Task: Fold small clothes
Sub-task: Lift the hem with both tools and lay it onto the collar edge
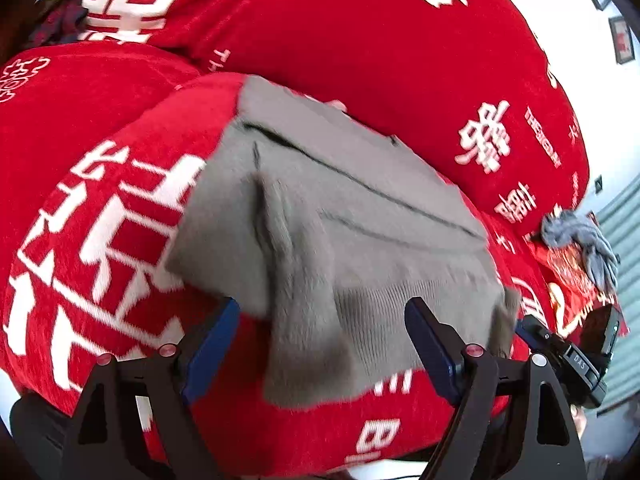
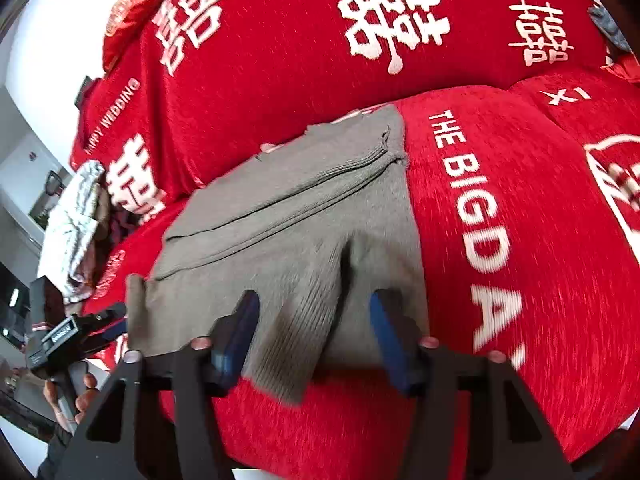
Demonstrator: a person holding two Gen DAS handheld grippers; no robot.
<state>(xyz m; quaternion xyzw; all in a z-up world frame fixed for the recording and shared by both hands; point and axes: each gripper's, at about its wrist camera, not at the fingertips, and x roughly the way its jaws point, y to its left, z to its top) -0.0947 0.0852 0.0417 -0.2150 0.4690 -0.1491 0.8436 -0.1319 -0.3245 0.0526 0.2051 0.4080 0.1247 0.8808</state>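
Both tools stand spread over the near hem of the garment: the left tool (image 1: 324, 344) at the lower middle of its frame, the right tool (image 2: 314, 332) at the lower middle of its own, each with jaws wide apart and nothing pinched between them. Whether the blue pads touch the cloth I cannot tell.

Largest in view is the red bedspread (image 2: 540, 240), printed with white characters and lettering, filling most of both frames. On it, in the centre, lies the grey garment (image 1: 340, 216), a ribbed knit, seemingly folded over once already, with layered edges running across its upper half. A crumpled grey cloth (image 1: 580, 240) sits at the right edge of the left view; a pale bundle (image 2: 76, 224) lies at the left of the right view.

The knit looks light, soft and limp, likely stretchy along the ribs; it should drape and sag rather than hold shape, and it may cling to the fuzzy bedspread. Best hold, I judge, is at the two near corners of the hem, taking all layers at once so the fold does not slide apart.
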